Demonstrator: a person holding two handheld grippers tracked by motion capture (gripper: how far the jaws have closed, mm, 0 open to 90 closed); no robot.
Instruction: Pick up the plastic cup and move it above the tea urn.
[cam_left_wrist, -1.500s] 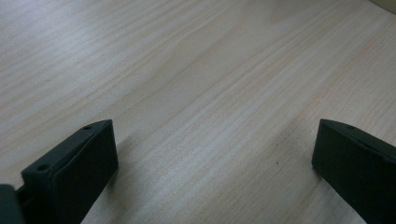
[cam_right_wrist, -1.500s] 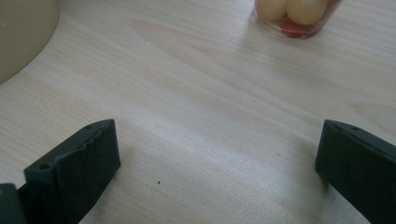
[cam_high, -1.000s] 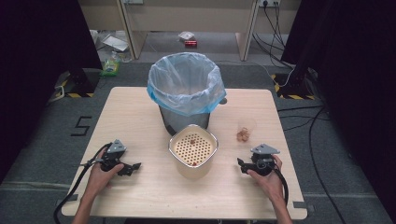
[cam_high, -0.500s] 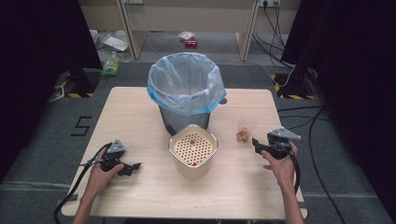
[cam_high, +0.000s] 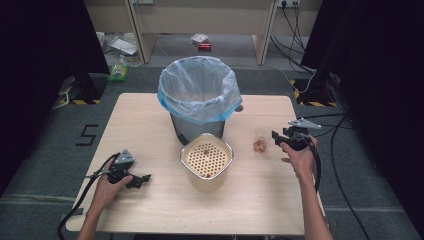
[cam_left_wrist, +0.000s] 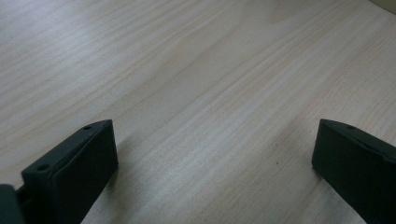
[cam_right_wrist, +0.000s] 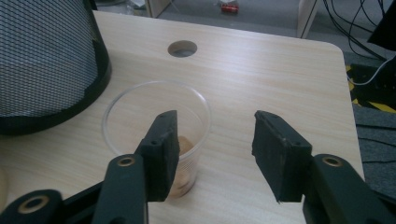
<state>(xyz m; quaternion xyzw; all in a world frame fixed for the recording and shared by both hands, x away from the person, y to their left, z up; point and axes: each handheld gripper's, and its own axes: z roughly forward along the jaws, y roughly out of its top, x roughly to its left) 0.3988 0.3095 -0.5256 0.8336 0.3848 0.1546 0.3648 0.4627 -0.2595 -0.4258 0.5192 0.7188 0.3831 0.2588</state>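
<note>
table (cam_high: 150, 125) of pale wood, and a person's two hands on it, each holding a black gripper. left gripper (cam_high: 141, 180) sits low at about eight o'clock on the tabletop, jaws spread wide with nothing but bare wood grain between them — its own view has them well apart over the surface (cam_left_wrist: 215, 140). right gripper (cam_high: 274, 135) is over at three o'clock, lifted a little, jaws parted and empty, aimed toward a clear plastic cup (cam_right_wrist: 156, 126) just beside it. from the right gripper view the left jaw overlaps the cup's front, but i cannot tell whether it touches; the other jaw stands clear to the side. something small and tan lies in the cup's bottom (cam_right_wrist: 184, 144). at the centre stands a cream container with a perforated insert (cam_high: 206, 160), a couple of small bits on the holes. right behind it, at twelve o'clock, a mesh bin lined with a blue bag (cam_high: 199, 95) — touching or nearly so.
</note>
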